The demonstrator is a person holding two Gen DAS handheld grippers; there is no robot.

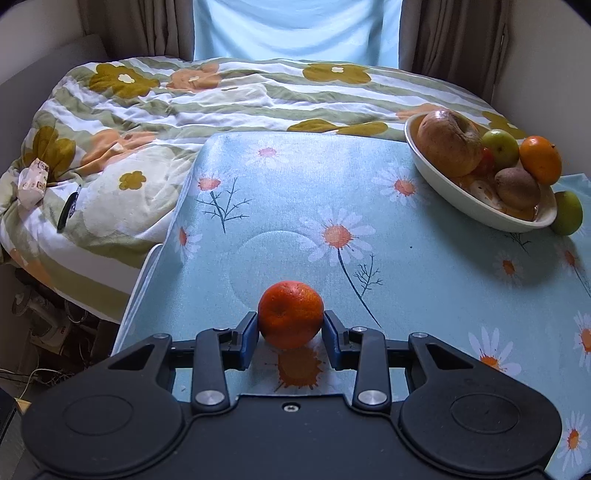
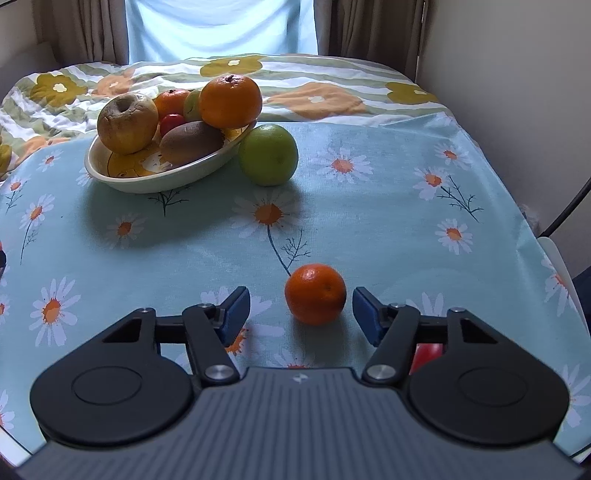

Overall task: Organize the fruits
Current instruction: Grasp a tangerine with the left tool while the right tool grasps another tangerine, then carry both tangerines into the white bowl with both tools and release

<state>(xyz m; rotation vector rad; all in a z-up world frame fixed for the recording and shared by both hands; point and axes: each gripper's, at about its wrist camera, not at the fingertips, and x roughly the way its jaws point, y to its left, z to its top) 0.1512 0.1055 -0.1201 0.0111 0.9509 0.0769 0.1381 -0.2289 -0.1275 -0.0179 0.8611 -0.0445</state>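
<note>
Between my left gripper [image 1: 290, 334] pads sits a small round orange tangerine [image 1: 290, 314], pinched on the bench, while my right gripper [image 2: 301, 312] hangs open around another [image 2: 315, 293], hugging its right pad, so I'd centre before closing.

A home bedroom: quilted bed [image 1: 147, 110], curtains [image 1: 454, 33], daisy-cloth table [image 1: 369, 229].

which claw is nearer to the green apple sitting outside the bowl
Right. The green apple lies ahead of the right claw; from the left claw it sits far off to the right, past the bowl.
</note>
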